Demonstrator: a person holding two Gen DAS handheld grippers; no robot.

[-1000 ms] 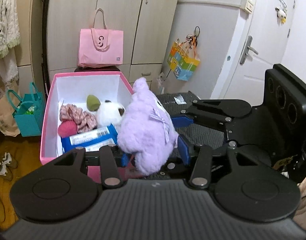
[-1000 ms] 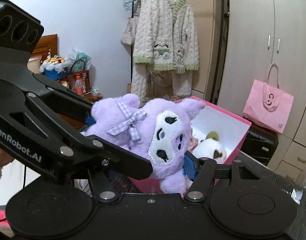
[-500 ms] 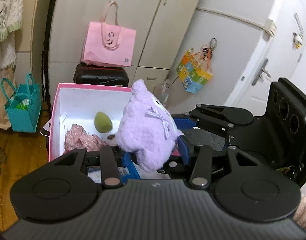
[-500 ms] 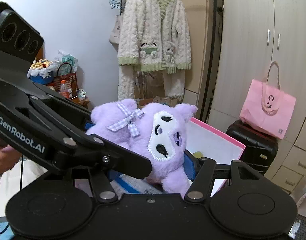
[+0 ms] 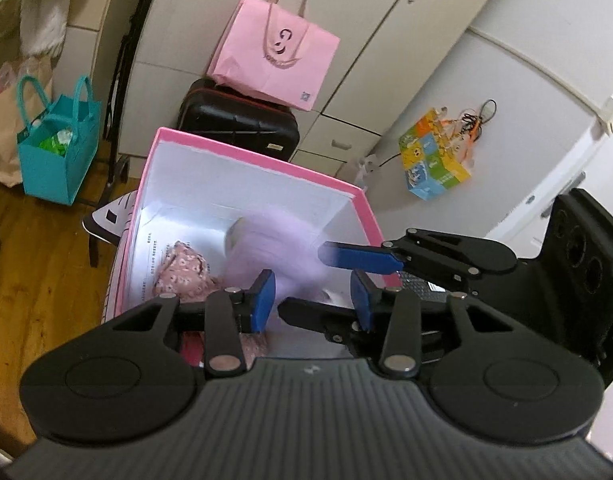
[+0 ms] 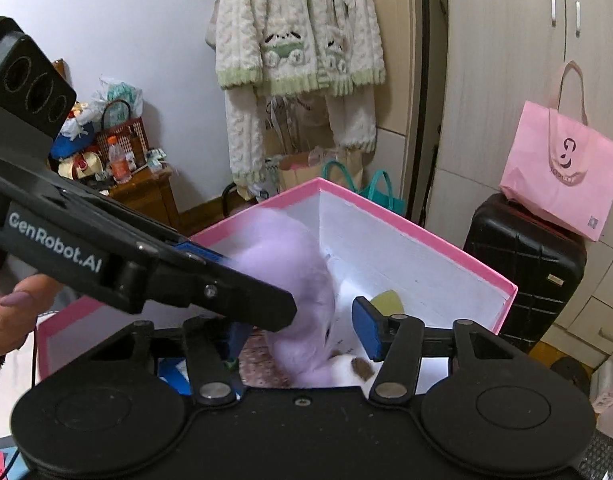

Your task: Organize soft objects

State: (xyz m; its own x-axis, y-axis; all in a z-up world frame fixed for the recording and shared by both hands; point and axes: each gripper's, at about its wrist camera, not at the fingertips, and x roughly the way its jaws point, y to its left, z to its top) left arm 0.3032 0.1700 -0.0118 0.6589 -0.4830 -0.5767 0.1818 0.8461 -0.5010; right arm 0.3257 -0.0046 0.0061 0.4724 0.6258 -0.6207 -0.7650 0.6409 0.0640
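Note:
A purple plush toy (image 5: 274, 244) shows as a motion blur inside the pink box (image 5: 258, 156), free of both grippers. It also shows in the right wrist view (image 6: 294, 280) over the box (image 6: 418, 232). My left gripper (image 5: 312, 300) is open above the box's near side. My right gripper (image 6: 302, 328) is open over the box; its fingers cross the left wrist view (image 5: 362, 258). In the box lie a pink floral cloth (image 5: 182, 268) and a white plush (image 6: 346, 372) with a green ear (image 6: 386, 300).
A black suitcase (image 5: 238, 120) with a pink paper bag (image 5: 274, 52) stands behind the box against the wardrobe. A teal bag (image 5: 54, 152) sits on the wooden floor at left. A knitted cardigan (image 6: 298, 40) hangs at the back. A cluttered wooden side table (image 6: 146, 192) stands at left.
Both grippers have opened and let go of the purple plush, which is dropping into the pink box. Both cameras have tilted down over the box.

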